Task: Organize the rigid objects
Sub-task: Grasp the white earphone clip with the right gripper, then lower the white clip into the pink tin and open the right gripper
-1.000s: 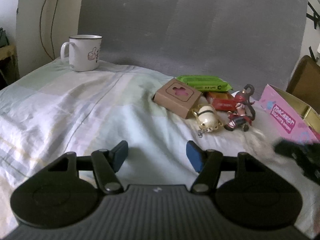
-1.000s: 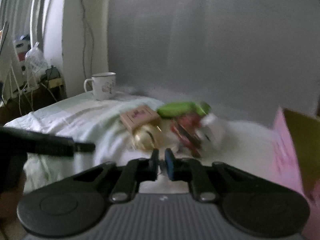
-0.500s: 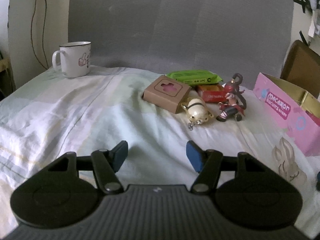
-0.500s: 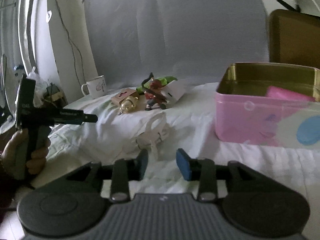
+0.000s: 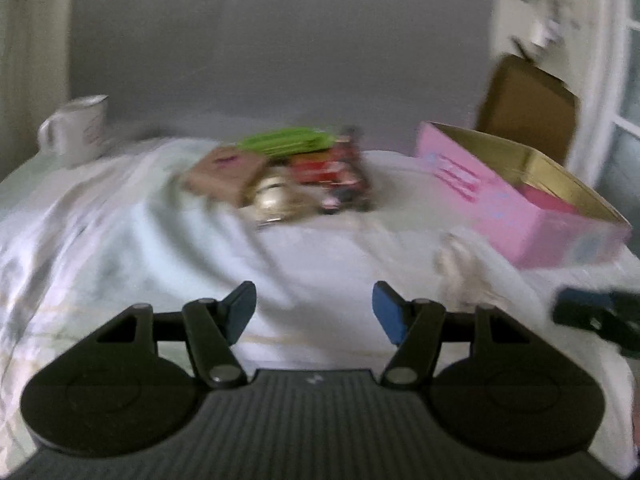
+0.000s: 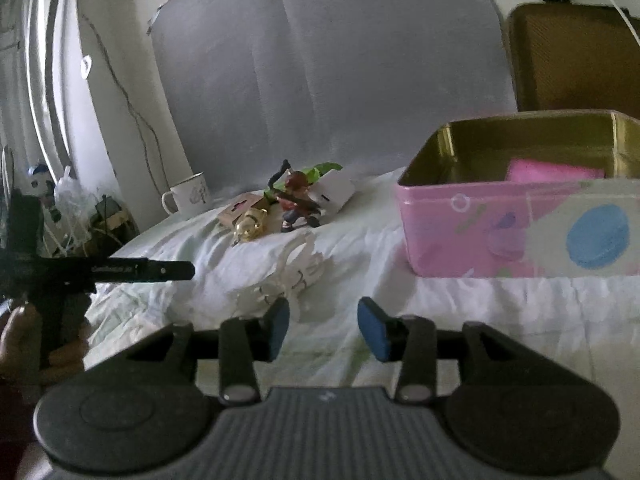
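Both empty and parted, left gripper (image 5: 314, 306) and right gripper (image 6: 323, 328), near of clutter (image 6: 276, 208), tin (image 6: 520, 232) right for stowing.

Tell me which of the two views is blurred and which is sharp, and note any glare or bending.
Left wrist view: motion-blurred throughout; the white mug and the pile of small items smear, though the left gripper itself stays crisp. Right wrist view: much sharper; the figurine and pink tin read clearly, though dim, and fisheye bending curves the edges. No strong glare in either.
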Demonstrator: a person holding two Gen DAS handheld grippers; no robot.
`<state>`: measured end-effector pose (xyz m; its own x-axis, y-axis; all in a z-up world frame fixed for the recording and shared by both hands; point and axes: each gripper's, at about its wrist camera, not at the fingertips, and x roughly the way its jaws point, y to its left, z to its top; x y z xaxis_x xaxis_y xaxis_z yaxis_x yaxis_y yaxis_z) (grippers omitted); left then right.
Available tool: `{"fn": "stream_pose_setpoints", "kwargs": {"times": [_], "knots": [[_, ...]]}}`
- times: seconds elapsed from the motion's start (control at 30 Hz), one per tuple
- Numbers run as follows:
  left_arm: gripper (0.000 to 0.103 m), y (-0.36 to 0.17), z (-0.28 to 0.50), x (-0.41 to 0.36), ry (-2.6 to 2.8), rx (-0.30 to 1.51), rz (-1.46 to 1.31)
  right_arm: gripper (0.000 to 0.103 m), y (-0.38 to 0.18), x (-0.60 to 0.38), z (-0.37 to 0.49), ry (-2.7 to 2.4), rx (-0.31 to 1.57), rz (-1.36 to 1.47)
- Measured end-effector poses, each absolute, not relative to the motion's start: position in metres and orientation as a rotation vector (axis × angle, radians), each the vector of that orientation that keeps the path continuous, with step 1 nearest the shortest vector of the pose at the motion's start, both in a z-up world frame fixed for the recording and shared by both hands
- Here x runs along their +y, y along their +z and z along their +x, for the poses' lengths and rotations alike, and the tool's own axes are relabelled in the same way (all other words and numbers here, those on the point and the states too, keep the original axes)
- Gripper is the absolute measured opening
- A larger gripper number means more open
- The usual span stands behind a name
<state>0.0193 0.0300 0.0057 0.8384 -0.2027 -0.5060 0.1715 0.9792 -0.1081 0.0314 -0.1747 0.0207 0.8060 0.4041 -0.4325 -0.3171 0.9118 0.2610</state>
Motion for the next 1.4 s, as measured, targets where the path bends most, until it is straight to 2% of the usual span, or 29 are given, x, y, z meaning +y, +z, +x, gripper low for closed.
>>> {"fn": "stream_pose_setpoints", "kwargs": {"times": [0.33, 0.43, 0.53, 0.6, 0.63, 0.7, 0.73, 0.77, 0.8, 0.93, 1.13, 1.23, 1.4], "knots": [[0.066, 0.007, 0.022, -0.02, -0.376, 0.556, 0.08, 0.043, 0.025, -0.16, 0.038, 0.404, 0.495, 0.035], [0.061, 0.004, 0.024, -0.03, -0.406, 0.566, 0.103, 0.043, 0.025, -0.155, 0.044, 0.426, 0.51, 0.009], [0.048, -0.001, 0.027, -0.039, -0.419, 0.587, 0.14, 0.043, 0.024, -0.147, 0.054, 0.454, 0.538, -0.034], [0.035, -0.007, 0.034, -0.046, -0.394, 0.617, 0.176, 0.043, 0.022, -0.141, 0.062, 0.469, 0.561, -0.061], [0.034, -0.01, 0.036, -0.048, -0.383, 0.623, 0.18, 0.043, 0.02, -0.138, 0.067, 0.475, 0.575, -0.071], [0.016, -0.009, 0.04, -0.048, -0.403, 0.622, 0.153, 0.033, 0.015, -0.135, 0.079, 0.486, 0.611, -0.065], [0.013, -0.008, 0.04, -0.048, -0.419, 0.626, 0.135, 0.025, 0.013, -0.135, 0.086, 0.497, 0.635, -0.05], [0.012, -0.007, 0.04, -0.05, -0.41, 0.62, 0.137, 0.011, 0.012, -0.135, 0.09, 0.506, 0.635, -0.042], [0.012, -0.005, 0.039, -0.052, -0.403, 0.603, 0.153, 0.009, 0.012, -0.133, 0.092, 0.508, 0.638, -0.046], [0.012, 0.015, 0.028, -0.063, -0.413, 0.52, 0.195, 0.008, 0.018, -0.134, 0.084, 0.481, 0.586, -0.059], [0.012, 0.057, 0.032, -0.093, -0.446, 0.393, 0.221, 0.008, 0.054, -0.148, 0.062, 0.385, 0.392, -0.123], [0.012, 0.066, 0.049, -0.115, -0.488, 0.372, 0.218, 0.008, 0.066, -0.163, 0.058, 0.312, 0.329, -0.153], [0.012, 0.066, 0.08, -0.157, -0.57, 0.387, 0.22, 0.008, 0.069, -0.201, 0.067, 0.209, 0.325, -0.13]]}}
